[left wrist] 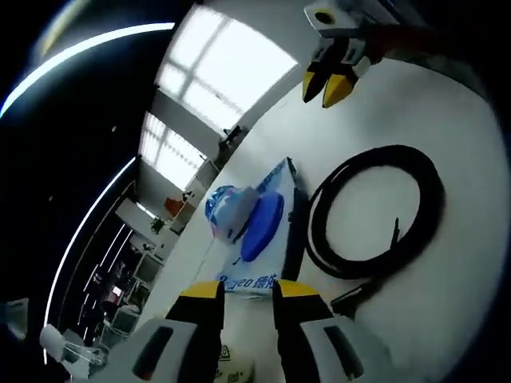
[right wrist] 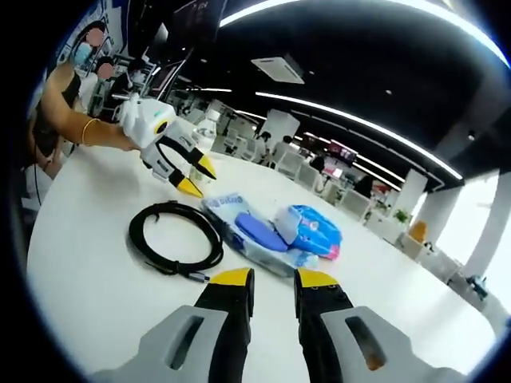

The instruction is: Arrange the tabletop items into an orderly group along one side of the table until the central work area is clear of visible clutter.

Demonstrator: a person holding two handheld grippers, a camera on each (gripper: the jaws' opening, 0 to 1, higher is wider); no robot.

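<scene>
A coiled black cable [left wrist: 375,211] [right wrist: 176,235] lies on the white table [left wrist: 447,319] [right wrist: 88,279]. Beside it is a flat blue wipes pack [left wrist: 259,231] [right wrist: 259,235] with an oval blue lid, and a smaller blue-and-white pack [left wrist: 227,209] [right wrist: 311,227] rests against it. My left gripper [left wrist: 249,289] [right wrist: 200,179] is open with nothing in it, just short of the wipes pack, and a hand holds it at the cable's far side in the right gripper view. My right gripper [right wrist: 274,279] [left wrist: 326,89] hovers on the opposite side of the cable, its jaws a narrow gap apart and empty.
A person's arm with a bracelet [right wrist: 84,132] reaches over the table's far left edge. A pale bottle [right wrist: 207,128] stands behind the left gripper. Office desks and chairs lie beyond the table. Bare tabletop surrounds the cable.
</scene>
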